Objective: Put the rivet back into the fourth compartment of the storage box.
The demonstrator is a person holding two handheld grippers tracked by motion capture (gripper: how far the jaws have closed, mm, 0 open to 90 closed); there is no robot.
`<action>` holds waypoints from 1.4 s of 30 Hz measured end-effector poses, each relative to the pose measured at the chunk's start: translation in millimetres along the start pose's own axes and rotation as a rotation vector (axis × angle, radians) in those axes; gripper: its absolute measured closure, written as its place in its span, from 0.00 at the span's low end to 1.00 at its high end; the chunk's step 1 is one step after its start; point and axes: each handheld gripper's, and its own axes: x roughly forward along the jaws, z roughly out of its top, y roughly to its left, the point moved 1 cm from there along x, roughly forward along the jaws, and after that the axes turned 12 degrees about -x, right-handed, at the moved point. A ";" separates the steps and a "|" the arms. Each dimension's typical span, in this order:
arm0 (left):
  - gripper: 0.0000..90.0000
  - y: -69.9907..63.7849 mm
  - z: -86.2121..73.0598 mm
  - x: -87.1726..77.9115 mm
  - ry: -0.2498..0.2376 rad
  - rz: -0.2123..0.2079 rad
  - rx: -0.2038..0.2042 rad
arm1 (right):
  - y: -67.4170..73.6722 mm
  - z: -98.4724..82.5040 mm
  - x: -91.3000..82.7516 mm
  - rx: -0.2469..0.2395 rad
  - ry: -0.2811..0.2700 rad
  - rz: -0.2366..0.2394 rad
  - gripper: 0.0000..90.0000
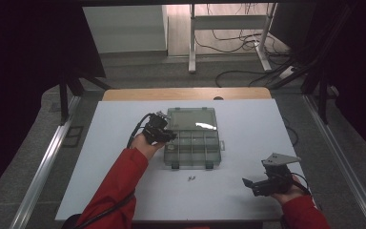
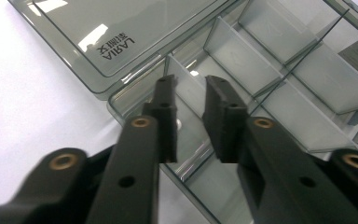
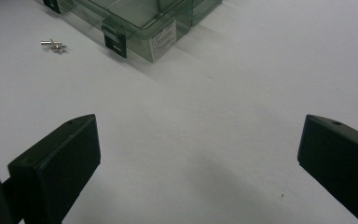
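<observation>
A clear green compartment box (image 1: 190, 148) lies open on the white table, its lid (image 1: 192, 119) folded flat toward the far side. My left gripper (image 1: 169, 136) hovers over the box's left compartments. In the left gripper view its jaws (image 2: 191, 81) stand a small gap apart above a divider (image 2: 186, 93), with nothing pressed between the pads. A tiny shiny speck (image 2: 179, 123) shows in the gap; I cannot tell what it is. Two small metal screws (image 1: 191, 178) lie on the table in front of the box. My right gripper (image 1: 248, 183) rests wide open near the front right.
The box's front corner with a black latch (image 3: 114, 44) and a white label (image 3: 162, 43) shows in the right gripper view, with the screws (image 3: 53, 45) to its left. White table surface (image 3: 205, 121) lies between the right jaws. Cables and a desk frame (image 1: 228, 28) stand beyond the table.
</observation>
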 end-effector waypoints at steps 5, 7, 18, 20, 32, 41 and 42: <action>0.78 -0.5 -1.0 -6.5 -0.017 -0.005 -0.002 | -0.1 0.2 0.4 -0.001 0.000 0.002 0.00; 0.76 -2.2 -2.8 -10.8 -0.020 -0.008 0.005 | -0.3 0.4 0.7 -0.002 0.001 0.002 0.00; 0.54 -12.2 -15.7 -25.4 -0.031 -0.010 0.037 | -0.1 0.9 1.6 -0.003 0.002 0.004 0.00; 0.50 -12.4 -18.8 -27.5 -0.036 -0.009 0.036 | 0.1 1.1 1.6 0.000 0.003 0.004 0.00; 0.28 -18.1 -36.5 -40.8 -0.066 -0.033 0.039 | 0.1 1.1 1.9 0.000 0.002 0.004 0.00; 0.10 -28.4 -48.4 -51.0 -0.073 -0.035 0.044 | 0.1 0.9 1.7 0.001 0.003 0.002 0.00; 0.08 -29.5 -50.3 -51.8 -0.073 -0.040 0.041 | 0.1 0.9 1.7 0.001 0.003 0.002 0.00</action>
